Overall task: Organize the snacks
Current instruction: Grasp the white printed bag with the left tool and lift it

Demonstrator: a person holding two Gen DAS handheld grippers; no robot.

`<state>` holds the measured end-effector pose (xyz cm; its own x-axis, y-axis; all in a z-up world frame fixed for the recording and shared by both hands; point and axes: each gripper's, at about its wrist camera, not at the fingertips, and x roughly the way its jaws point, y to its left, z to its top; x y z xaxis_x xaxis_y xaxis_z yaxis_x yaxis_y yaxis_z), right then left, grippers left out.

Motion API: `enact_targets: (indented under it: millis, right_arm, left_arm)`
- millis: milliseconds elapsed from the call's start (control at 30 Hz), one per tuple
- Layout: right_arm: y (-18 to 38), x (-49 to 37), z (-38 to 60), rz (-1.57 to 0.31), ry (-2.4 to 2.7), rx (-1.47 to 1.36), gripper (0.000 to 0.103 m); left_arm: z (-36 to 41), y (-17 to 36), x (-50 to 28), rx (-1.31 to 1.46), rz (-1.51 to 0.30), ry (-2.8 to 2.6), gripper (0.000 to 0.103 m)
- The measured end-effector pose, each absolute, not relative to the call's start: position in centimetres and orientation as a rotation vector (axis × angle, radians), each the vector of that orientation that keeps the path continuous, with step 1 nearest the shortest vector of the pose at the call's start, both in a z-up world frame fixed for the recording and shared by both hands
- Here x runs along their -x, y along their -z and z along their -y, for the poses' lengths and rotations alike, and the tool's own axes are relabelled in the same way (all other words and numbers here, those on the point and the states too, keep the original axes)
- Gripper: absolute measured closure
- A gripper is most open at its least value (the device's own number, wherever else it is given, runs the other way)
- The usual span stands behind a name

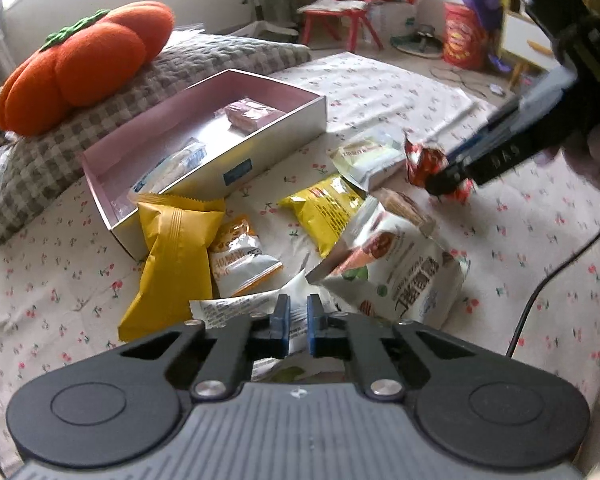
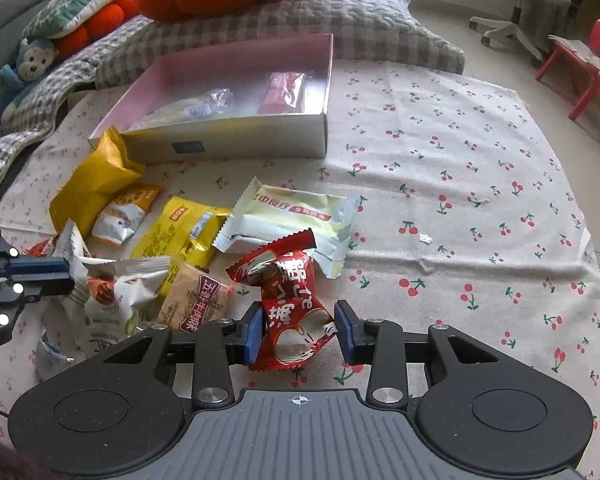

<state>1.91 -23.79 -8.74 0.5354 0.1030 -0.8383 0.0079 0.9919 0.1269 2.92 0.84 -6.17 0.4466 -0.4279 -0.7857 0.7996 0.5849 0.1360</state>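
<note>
An open pink-lined box sits on the cherry-print cloth with two packets inside. Loose snack packets lie in front of it: a yellow bag, a yellow packet, a pale green packet, a white bag. My right gripper is shut on a red wrapped snack, held above the cloth. My left gripper is shut on the edge of a white packet.
An orange pumpkin plush rests on a checked pillow behind the box. A red child's chair, an office chair and a red tin stand on the floor beyond.
</note>
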Motion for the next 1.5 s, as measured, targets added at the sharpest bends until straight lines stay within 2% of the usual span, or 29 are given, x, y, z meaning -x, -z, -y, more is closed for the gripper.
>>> enact_targets:
  millis: [33, 100, 167, 233, 267, 300, 400, 633, 1067, 1233, 1300, 1400, 1500]
  right_arm:
    - [8.6, -1.9, 23.8, -1.005, -0.060, -0.123, 0.067]
    - [8.5, -1.9, 23.8, -1.006, -0.065, -0.126, 0.067]
    - [8.5, -1.8, 23.6, -1.008, -0.069, -0.126, 0.067]
    - [8.4, -1.9, 23.5, -1.009, -0.073, -0.126, 0.067]
    - [8.4, -1.9, 23.5, -1.008, -0.075, -0.125, 0.067]
    - [8.4, -2.0, 23.5, -1.008, -0.078, -0.125, 0.067]
    - [8.2, -2.3, 23.6, -1.007, -0.081, -0.134, 0.067]
    - [7.9, -2.7, 24.1, -1.005, -0.088, -0.160, 0.067]
    - [8.3, -2.6, 24.7, -1.029, -0.099, -0.142, 0.067]
    - [7.8, -2.6, 24.3, -1.017, -0.113, -0.139, 0.067]
    - [7.7, -2.6, 24.2, -1.015, -0.115, -0.139, 0.067]
    - [7.6, -2.5, 24.1, -1.011, -0.113, -0.139, 0.067]
    - [7.2, -2.5, 24.1, -1.001, -0.111, -0.143, 0.067]
  left_arm:
    - [-1.0, 6.2, -2.9, -0.558, -0.771, 0.804, 0.083]
    - [-1.1, 6.3, -2.6, -0.616, -0.746, 0.793, 0.054]
    - [-1.3, 6.2, -2.8, -0.620, -0.771, 0.770, 0.043]
    - [-1.5, 5.8, -3.3, -0.555, -0.843, 0.707, 0.042]
    - [-1.8, 5.5, -3.6, -0.502, -0.877, 0.670, 0.037]
    - [-2.0, 5.1, -3.8, -0.443, -0.911, 0.644, 0.028]
    - [-2.7, 4.4, -4.8, -0.228, -1.021, 0.554, 0.014]
    - [-3.7, 6.1, -7.4, 0.184, -1.191, 0.293, 0.012]
    - [-1.4, 8.0, -7.6, 0.345, -1.217, -0.063, 0.010]
    - [-2.5, 8.7, -7.6, 0.448, -1.228, -0.104, 0.023]
    - [-2.8, 8.5, -7.3, 0.470, -1.216, -0.089, 0.036]
    - [-3.7, 8.4, -6.7, 0.512, -1.202, -0.060, 0.047]
    - [-4.6, 8.3, -6.4, 0.545, -1.203, -0.027, 0.052]
